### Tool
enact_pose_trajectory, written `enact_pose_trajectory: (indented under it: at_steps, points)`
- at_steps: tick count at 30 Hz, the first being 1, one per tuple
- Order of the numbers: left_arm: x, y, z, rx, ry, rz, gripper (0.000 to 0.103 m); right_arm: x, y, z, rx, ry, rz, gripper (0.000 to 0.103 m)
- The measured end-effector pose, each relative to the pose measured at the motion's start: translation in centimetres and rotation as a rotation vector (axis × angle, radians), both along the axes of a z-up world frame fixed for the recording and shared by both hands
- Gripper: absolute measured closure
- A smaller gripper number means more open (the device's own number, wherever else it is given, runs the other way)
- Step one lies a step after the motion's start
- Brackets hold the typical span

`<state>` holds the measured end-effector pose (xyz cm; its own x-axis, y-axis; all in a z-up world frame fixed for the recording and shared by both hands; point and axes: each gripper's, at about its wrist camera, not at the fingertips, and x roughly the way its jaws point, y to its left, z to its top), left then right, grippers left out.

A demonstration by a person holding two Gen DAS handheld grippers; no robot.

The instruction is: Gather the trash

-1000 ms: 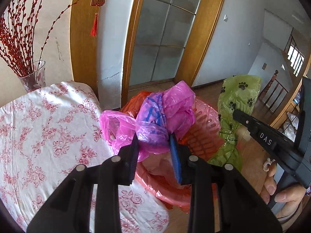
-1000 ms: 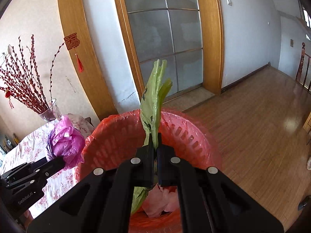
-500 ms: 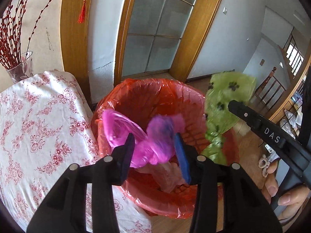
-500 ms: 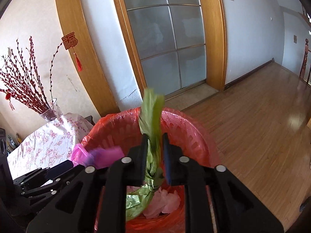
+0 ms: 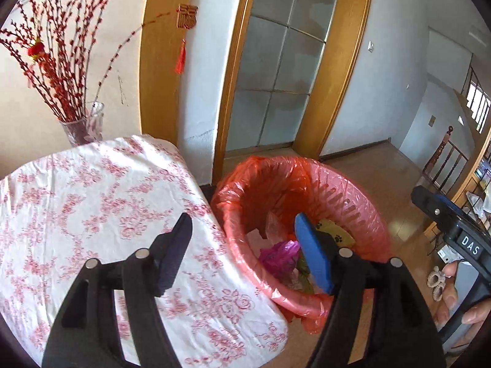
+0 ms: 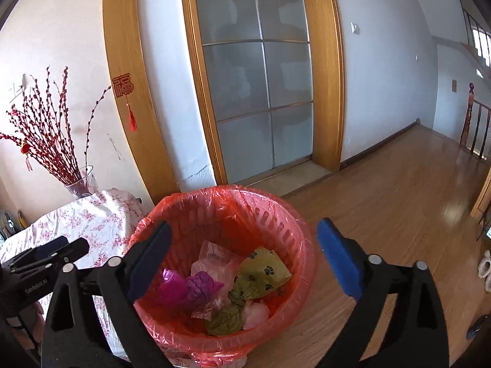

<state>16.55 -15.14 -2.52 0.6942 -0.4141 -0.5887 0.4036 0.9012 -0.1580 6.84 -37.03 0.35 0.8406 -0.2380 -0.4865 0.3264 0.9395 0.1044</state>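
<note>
- A second ago my left hand-held gripper (image 5: 242, 251) pinched the pink-purple plastic bag (image 6: 188, 288) and my right hand-held gripper (image 6: 242, 260) was clamped on the green paw-print bag (image 6: 264, 271). Now both bags lie in the red-lined trash basket (image 6: 294, 230), and neither gripper holds anything.
- Both sets of jaws are opening. The right ones stand very wide with only the basket's mouth seen between them, and the left ones are wide too, with nothing pressed between the pads.
- The right wrist view looks straight down into the basket. The pink-purple bag sits at the left of the heap, the green bag at the right with its twisted tail running to the near side, and pale pink scraps lie among them.
- The left wrist view hides most of that behind my right-hand finger (only a bit of purple and one paw-print corner peek past it). It does show the table (image 5: 92, 190) with its rose-print cloth touching the basket's rim, the vase of red branches (image 5: 83, 125), and my right hand (image 5: 460, 300) on the other tool's handle.
- From the right gripper, the trash lies below and between the fingertips, well apart from both. From the left gripper, it lies low beside the blue-padded finger.
</note>
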Motion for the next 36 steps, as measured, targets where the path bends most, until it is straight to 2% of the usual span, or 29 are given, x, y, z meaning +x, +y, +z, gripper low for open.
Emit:
enact_pose_trajectory:
  at_steps: [5, 8, 12, 17, 21, 28, 36]
  points:
    - [-3.5, 4.2, 2.3, 0.016, -0.125, 0.103, 0.009, -2.4, 2.7, 1.1, -0.065, -0.055, -0.003, 0.002]
    - [-5.2, 6.5, 3.1, 0.021, -0.169, 0.152, 0.004, -3.4, 4.1, 1.2, -0.077, -0.053, -0.022, 0.002]
    - [-7.9, 9.0, 3.5, 0.068, -0.233, 0.238, 0.004, -4.8, 6.4, 1.1, -0.109, -0.048, -0.024, 0.002]
    - [-10.7, 11.7, 3.4, 0.091, -0.261, 0.318, 0.004, -6.3, 9.7, 0.9, -0.194, -0.039, -0.005, 0.002]
    - [-12.6, 13.2, 3.4, 0.101, -0.279, 0.367, 0.004, -7.4, 11.2, 0.4, -0.176, -0.032, 0.030, 0.002]
    - [-15.5, 14.5, 3.5, 0.100, -0.306, 0.395, 0.004, -9.1, 13.3, 0.1, -0.180, -0.028, 0.053, 0.002]
    - [-17.0, 14.9, 2.9, 0.092, -0.295, 0.412, 0.004, -10.7, 14.6, -0.2, -0.200, -0.031, 0.057, 0.002]
